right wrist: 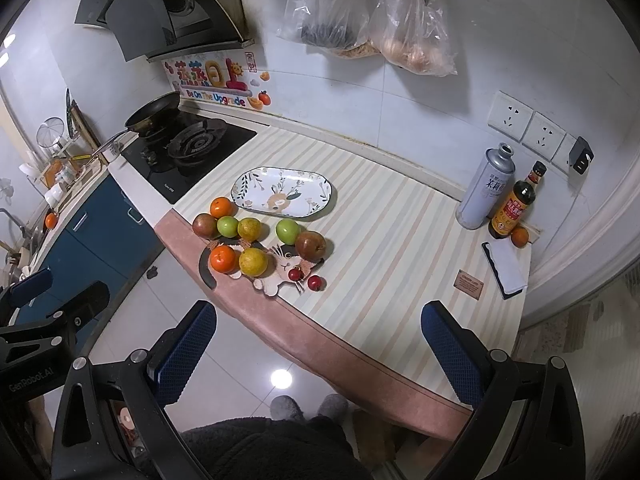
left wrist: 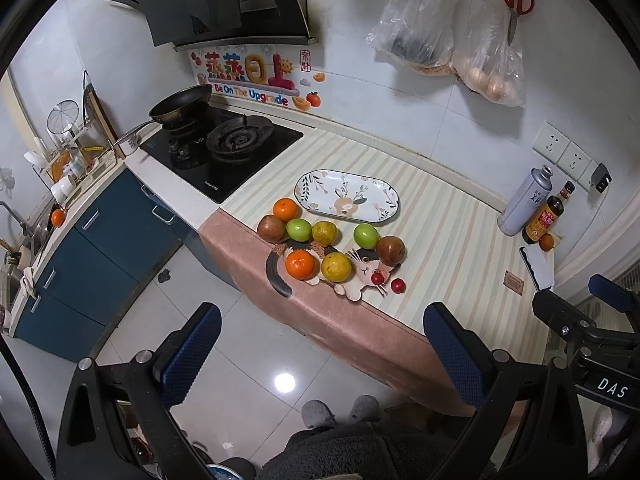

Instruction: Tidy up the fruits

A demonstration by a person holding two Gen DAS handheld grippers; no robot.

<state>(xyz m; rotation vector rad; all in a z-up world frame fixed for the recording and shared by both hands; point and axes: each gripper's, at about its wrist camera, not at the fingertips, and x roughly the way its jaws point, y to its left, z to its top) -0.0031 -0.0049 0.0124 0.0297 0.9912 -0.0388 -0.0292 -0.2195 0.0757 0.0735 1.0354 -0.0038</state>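
Note:
Several fruits lie on the striped counter cloth near its front edge: oranges [left wrist: 300, 264], green apples [left wrist: 365, 235], yellow citrus [left wrist: 336, 267], reddish-brown fruits [left wrist: 390, 249] and small red cherries [left wrist: 398, 285]. Some rest on a cat-shaped mat [left wrist: 362, 268]. An empty oval flowered plate [left wrist: 346, 196] lies just behind them; it also shows in the right wrist view [right wrist: 282, 192]. My left gripper [left wrist: 320, 356] is open and empty, held back above the floor in front of the counter. My right gripper [right wrist: 318, 354] is open and empty too, over the counter's front edge.
A gas hob [left wrist: 224, 152] with a pan [left wrist: 182, 106] is at the left. A grey can [right wrist: 484, 188], a sauce bottle [right wrist: 514, 208], a small orange [right wrist: 520, 237] and a notebook [right wrist: 505, 266] stand at the right. Bags [left wrist: 452, 40] hang on the wall.

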